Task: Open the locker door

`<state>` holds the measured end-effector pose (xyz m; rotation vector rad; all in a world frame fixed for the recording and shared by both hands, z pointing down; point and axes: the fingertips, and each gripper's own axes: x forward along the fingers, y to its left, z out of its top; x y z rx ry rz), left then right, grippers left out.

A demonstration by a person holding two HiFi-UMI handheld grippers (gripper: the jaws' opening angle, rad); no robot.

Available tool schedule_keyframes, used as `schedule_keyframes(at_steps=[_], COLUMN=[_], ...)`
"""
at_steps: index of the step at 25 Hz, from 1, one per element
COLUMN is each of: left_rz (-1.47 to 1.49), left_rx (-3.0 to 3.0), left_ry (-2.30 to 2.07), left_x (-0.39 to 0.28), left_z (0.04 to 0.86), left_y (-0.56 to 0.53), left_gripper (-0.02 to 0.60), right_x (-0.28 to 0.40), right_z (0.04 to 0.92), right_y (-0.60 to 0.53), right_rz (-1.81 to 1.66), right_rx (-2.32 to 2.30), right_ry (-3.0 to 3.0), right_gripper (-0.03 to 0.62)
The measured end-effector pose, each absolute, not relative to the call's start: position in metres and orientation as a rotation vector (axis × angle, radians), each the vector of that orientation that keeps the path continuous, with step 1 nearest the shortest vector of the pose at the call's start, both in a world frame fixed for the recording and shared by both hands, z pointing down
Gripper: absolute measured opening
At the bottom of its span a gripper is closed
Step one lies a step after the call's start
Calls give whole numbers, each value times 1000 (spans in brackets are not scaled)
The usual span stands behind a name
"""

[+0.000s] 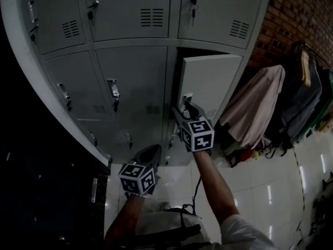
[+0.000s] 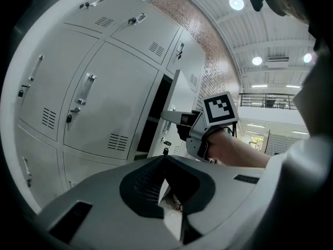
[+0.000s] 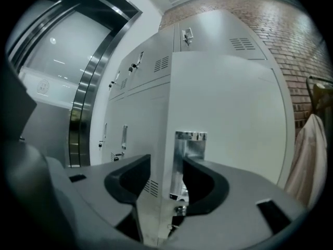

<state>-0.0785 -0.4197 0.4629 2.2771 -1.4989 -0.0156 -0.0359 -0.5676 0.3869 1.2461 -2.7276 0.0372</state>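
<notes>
The grey locker bank (image 1: 130, 72) has one door (image 1: 210, 82) in the middle row's right column swung partly out, with the dark compartment (image 1: 174, 82) showing behind it. My right gripper (image 1: 186, 104) reaches up to that door's free edge. In the right gripper view the door (image 3: 229, 113) edge runs between the open jaws of the right gripper (image 3: 169, 165), with the metal latch plate (image 3: 190, 145) beside the right pad. I see no clear press on the door. My left gripper (image 1: 150, 151) hangs lower, in front of the bottom lockers, jaw tips together on nothing (image 2: 165, 160).
Neighbouring locker doors (image 1: 132, 82) are closed, with handles and keys. Clothes (image 1: 260, 108) hang on a rack at the right, below a brick wall (image 1: 302, 14). A dark metal-edged frame (image 1: 31, 139) stands left of the lockers. White floor tiles (image 1: 270, 186) lie underfoot.
</notes>
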Motion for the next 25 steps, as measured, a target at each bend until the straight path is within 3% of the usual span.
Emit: schedule_keyframes(at_steps=[13,17,25], left_rz=[-1,34,46], left_rx=[2386,2410,2445], left_ry=[-1335,-1293,-1214], left_x=[-34,-20,8], left_z=[453,454,456], left_y=[-393,-388,-384], left_gripper=[-3,-3,-3], right_x=[27,49,92], right_z=[385,385,387], right_y=[-510,-502,-482], right_rz=[12,-2,2], right_rx=[1339,1383,1455], right_ry=[-2674,-2641,-2614], right_gripper=[202,146,173])
